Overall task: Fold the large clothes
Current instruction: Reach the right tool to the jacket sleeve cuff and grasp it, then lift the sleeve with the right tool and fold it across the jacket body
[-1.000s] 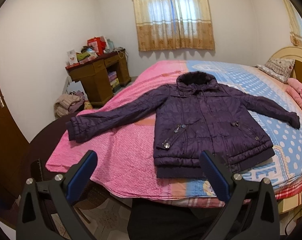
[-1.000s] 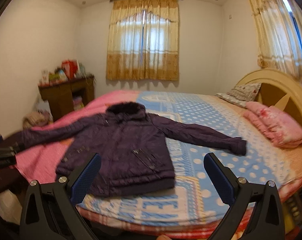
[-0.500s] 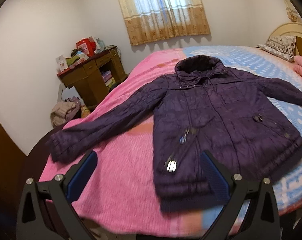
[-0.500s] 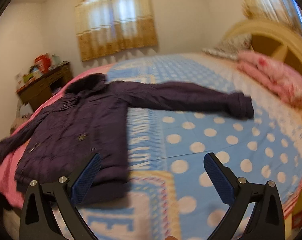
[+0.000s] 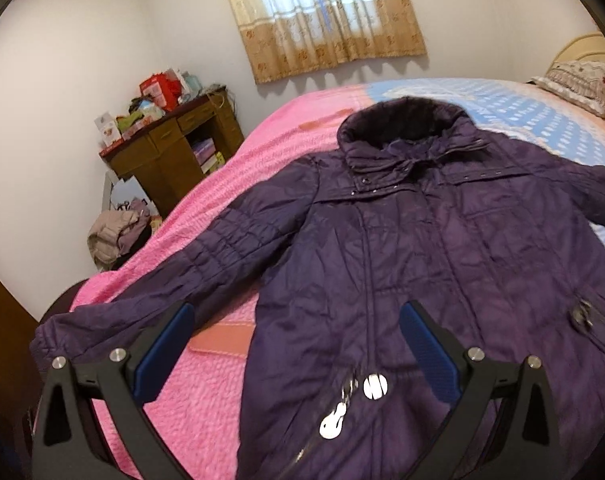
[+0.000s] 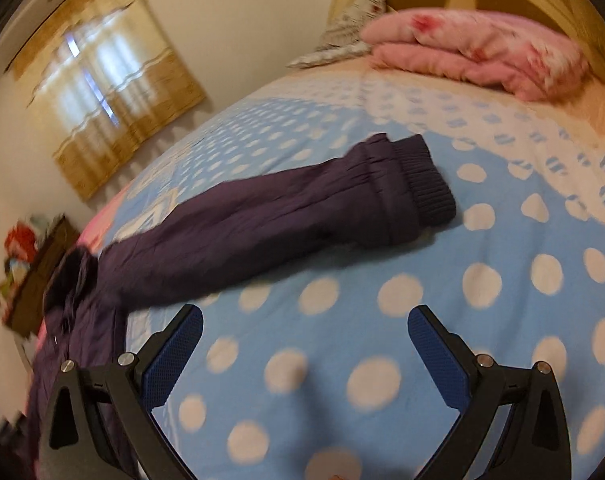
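A dark purple quilted jacket [image 5: 402,248] lies face up on the bed, collar toward the window and both sleeves spread out. My left gripper [image 5: 296,344] hovers open over its lower front, near the left sleeve [image 5: 150,292]. In the right wrist view the jacket's right sleeve [image 6: 286,224] stretches across the blue dotted cover, its ribbed cuff [image 6: 426,188] toward the headboard. My right gripper [image 6: 304,350] hangs open just short of that sleeve, holding nothing.
The bed has a pink cover [image 5: 206,216] on one half and a blue dotted cover [image 6: 502,312] on the other. Pink folded bedding [image 6: 478,52] and a pillow [image 5: 578,80] lie at the headboard. A cluttered wooden desk [image 5: 174,148] and a clothes pile [image 5: 118,232] stand by the wall.
Both grippers have moved forward and down over the bed. The left one closed in on the jacket's front; the right one swung toward the right sleeve and cuff. Both stay open.
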`<act>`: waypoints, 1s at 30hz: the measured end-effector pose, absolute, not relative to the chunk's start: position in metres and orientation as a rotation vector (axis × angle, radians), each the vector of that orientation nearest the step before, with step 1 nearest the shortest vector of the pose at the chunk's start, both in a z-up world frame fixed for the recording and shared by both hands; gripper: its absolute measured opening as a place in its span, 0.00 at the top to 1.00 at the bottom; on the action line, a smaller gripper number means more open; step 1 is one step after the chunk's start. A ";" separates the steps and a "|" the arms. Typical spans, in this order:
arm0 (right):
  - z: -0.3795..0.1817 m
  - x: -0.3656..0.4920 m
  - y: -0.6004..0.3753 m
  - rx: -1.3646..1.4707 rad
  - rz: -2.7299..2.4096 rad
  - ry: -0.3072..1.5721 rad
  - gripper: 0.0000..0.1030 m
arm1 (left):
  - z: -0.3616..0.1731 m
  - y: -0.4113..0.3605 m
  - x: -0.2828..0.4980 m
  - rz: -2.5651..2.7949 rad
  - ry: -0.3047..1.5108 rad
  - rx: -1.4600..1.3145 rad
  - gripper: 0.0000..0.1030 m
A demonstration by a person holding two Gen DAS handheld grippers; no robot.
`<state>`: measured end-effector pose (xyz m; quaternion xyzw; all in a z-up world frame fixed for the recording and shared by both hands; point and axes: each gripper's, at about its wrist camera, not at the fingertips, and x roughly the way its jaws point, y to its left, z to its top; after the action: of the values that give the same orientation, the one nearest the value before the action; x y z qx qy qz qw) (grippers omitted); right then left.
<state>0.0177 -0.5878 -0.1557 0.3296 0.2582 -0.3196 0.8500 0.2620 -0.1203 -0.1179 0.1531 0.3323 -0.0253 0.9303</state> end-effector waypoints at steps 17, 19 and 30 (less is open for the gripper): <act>-0.181 0.023 -0.698 1.036 -0.696 0.427 0.58 | -0.151 -0.124 0.314 0.014 0.779 0.274 0.00; -0.172 0.026 -0.697 0.993 -0.703 0.437 0.63 | -0.156 -0.125 0.315 0.016 0.790 0.278 0.00; -0.024 0.066 -0.637 0.579 -0.678 0.326 0.68 | -0.163 -0.112 0.314 -0.015 0.808 0.197 0.00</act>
<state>0.0658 -0.6369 -0.0239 0.2788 0.1568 -0.3265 0.8895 0.3142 -0.1125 -0.1633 0.0959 0.3924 -0.0074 0.9147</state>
